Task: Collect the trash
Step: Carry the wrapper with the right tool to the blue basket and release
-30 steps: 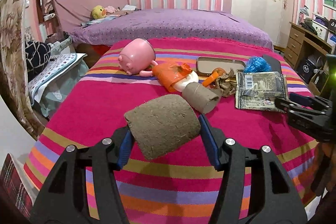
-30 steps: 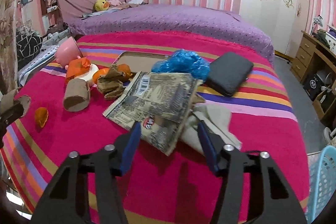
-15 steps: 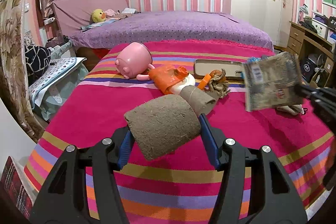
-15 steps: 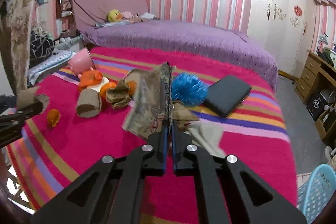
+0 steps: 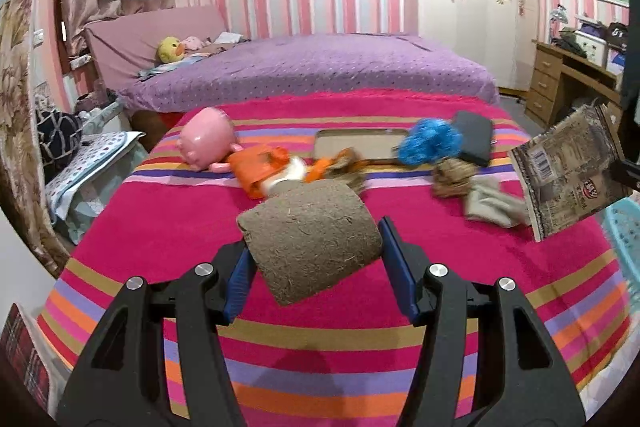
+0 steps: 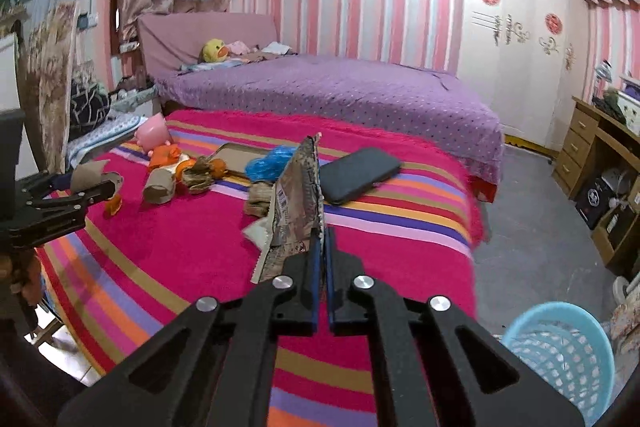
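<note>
A: What differs from a second ago on the striped bed (image 5: 168,227)?

B: The printed wrapper (image 6: 298,211) no longer lies flat on the blanket. The right tongs (image 6: 322,239), then spread apart over it, are now clamped tight on its edge, and it hangs lifted above the bed, near the blue basket (image 6: 560,351) on the floor. Lifting it uncovers a crumpled brown paper (image 5: 454,177) and a grey wad (image 5: 490,205) beside it.

A: And the left tongs (image 5: 316,267)?

B: Unchanged: they still grip the brown cardboard tube (image 5: 312,239) at mid width, above the blanket.

A: What is hard to make out?

B: The wrapper shows almost edge-on in the right view, so its print is unreadable there. The held tube hides part of the orange scraps (image 5: 260,169) behind it. The basket is cut off at the frame's rim, and the blue plastic bag (image 5: 430,143) is blurred.
</note>
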